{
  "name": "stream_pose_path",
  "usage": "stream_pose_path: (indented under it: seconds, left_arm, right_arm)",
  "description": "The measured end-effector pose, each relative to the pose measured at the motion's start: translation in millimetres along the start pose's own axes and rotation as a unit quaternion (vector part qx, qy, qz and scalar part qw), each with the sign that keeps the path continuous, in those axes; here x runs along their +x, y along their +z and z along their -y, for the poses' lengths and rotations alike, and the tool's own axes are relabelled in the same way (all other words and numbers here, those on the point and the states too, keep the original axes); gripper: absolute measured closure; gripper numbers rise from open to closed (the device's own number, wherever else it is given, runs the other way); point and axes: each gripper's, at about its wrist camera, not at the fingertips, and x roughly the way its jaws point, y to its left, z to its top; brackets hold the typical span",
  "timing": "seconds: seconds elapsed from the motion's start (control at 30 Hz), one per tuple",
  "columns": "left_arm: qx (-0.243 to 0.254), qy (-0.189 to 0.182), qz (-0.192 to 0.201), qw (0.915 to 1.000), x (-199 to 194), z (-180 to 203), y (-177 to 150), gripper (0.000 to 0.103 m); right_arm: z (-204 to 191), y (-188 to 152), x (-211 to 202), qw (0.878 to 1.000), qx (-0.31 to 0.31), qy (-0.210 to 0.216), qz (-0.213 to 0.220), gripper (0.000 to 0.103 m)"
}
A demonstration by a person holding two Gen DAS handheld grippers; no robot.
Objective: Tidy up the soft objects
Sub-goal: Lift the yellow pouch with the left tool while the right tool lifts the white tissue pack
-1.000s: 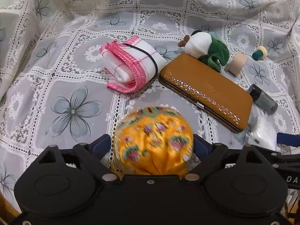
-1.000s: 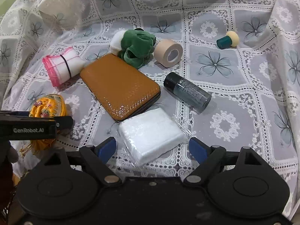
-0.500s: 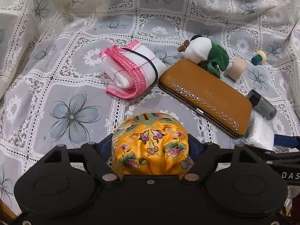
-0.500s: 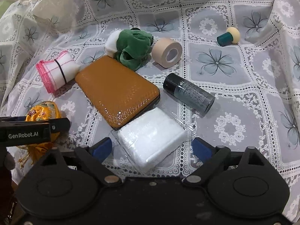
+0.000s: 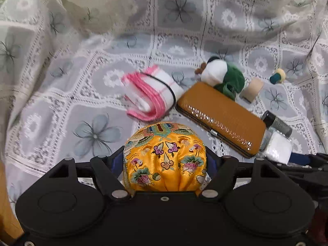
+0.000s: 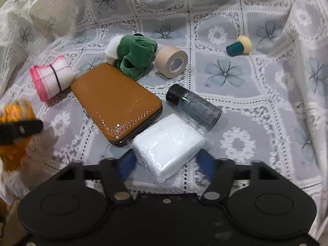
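A yellow embroidered pouch [image 5: 164, 153] sits between the blue pads of my left gripper [image 5: 164, 161], which is shut on it and holds it above the lace cloth. The right wrist view shows the pouch [image 6: 16, 110] blurred at far left. My right gripper [image 6: 166, 162] is closing around a white plastic-wrapped pack [image 6: 168, 141] that lies on the cloth, and both blue pads meet its sides. A pink-edged white cloth roll [image 6: 51, 80] with a black band lies to the left. A green and white plush [image 6: 133, 55] lies behind the tan case.
A hard tan case [image 6: 116, 102] lies in the middle, touching the white pack. A dark bottle [image 6: 194, 106], a beige tape roll [image 6: 171, 63] and a teal-handled sponge [image 6: 239, 46] lie to the right. The lace cloth [image 6: 235, 143] rises in folds at the back and sides.
The left jaws closed on the yellow pouch and lifted it slightly off the cloth. The right jaws widened, then closed in onto the white pack.
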Motion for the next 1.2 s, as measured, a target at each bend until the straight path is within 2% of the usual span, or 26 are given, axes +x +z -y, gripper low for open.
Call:
stream_pose_path:
  seconds: [0.03,0.07,0.27,0.67,1.2]
  left_arm:
    - [0.001,0.002,0.005,1.0,-4.0,-0.4,0.7,0.033]
    - [0.001,0.005,0.009,0.9999,-8.1,-0.6,1.8,0.033]
    - [0.014,0.025,0.045,0.9986,-38.7,-1.2,9.8,0.033]
    - [0.025,0.049,0.114,0.992,-104.8,-9.2,14.3,0.033]
    - [0.017,0.049,0.173,0.9836,-186.6,-16.9,-13.2,0.033]
  right_arm:
    - [1.5,-0.9,-2.7,1.0,0.004,0.004,-0.002,0.049]
    - [3.5,-1.7,-5.3,1.0,0.009,0.007,-0.003,0.052]
    - [10.9,-7.4,-32.4,1.0,0.017,-0.005,0.012,0.052]
    - [14.0,-19.0,-96.1,0.998,0.026,0.004,0.061,0.052]
    - [19.9,-64.1,-195.8,0.989,0.039,0.03,0.139,0.052]
